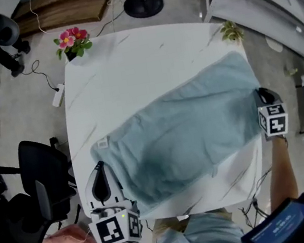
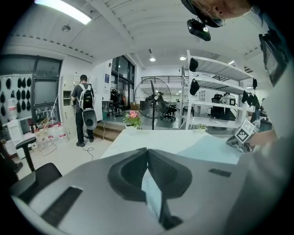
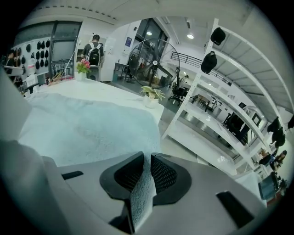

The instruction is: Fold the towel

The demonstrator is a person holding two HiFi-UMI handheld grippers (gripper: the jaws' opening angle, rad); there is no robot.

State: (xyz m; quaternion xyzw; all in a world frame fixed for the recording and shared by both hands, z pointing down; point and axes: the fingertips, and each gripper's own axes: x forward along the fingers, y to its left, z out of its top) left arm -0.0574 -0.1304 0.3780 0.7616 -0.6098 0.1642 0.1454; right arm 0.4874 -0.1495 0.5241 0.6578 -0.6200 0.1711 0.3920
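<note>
The towel point(image 1: 182, 130) lies spread flat and slantwise on the white desk point(image 1: 131, 64), with one end near the near-left corner and the other end reaching the right edge. The left gripper point(image 1: 99, 176) is at the near-left end of the towel. Its fingers point(image 2: 165, 170) are closed together on a thin strip of the cloth. The right gripper point(image 1: 264, 96) is at the right edge of the desk, and its fingers point(image 3: 163, 172) are clamped on a fold of the same towel, which stands up between them.

So I judge the step in hand to be the grasp of the two ends, and the fold itself is not yet made. The next move probably calls for lifting both ends together, at the same height, and carrying them over to the opposite edge of the towel. The cloth should stay stretched between the grippers so that the edges meet evenly.

A pot of pink flowers point(image 1: 72, 42) at the far-left corner and a small plant point(image 1: 231, 31) at the far-right corner stand apart from the towel.
</note>
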